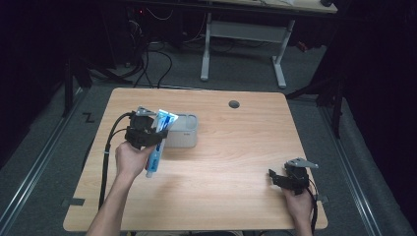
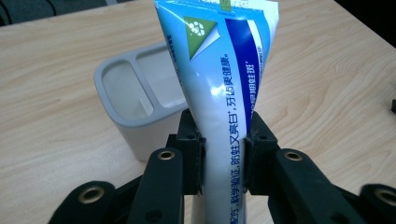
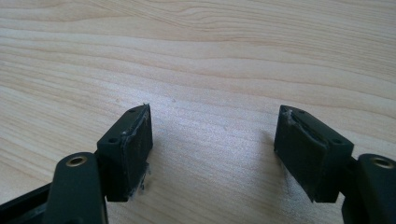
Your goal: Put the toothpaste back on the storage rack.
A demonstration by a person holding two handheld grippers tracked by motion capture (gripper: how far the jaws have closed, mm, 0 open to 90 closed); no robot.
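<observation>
A blue and white toothpaste tube (image 2: 224, 88) with Chinese print stands between the jaws of my left gripper (image 2: 224, 158), which is shut on its middle. In the high view the tube (image 1: 158, 142) hangs tilted over the table's left side, held by the left gripper (image 1: 146, 132), cap end down and towards me. Just behind it sits a grey two-compartment holder (image 1: 183, 131), seen close in the left gripper view as a grey holder (image 2: 133, 100) with nothing inside. My right gripper (image 1: 287, 179) rests near the table's front right, its jaws (image 3: 215, 154) wide open over bare wood.
The light wooden table (image 1: 236, 147) has a round cable hole (image 1: 234, 104) at the back. A black cable (image 1: 105, 157) trails from the left gripper off the front edge. A white desk frame (image 1: 246, 34) stands on the floor beyond.
</observation>
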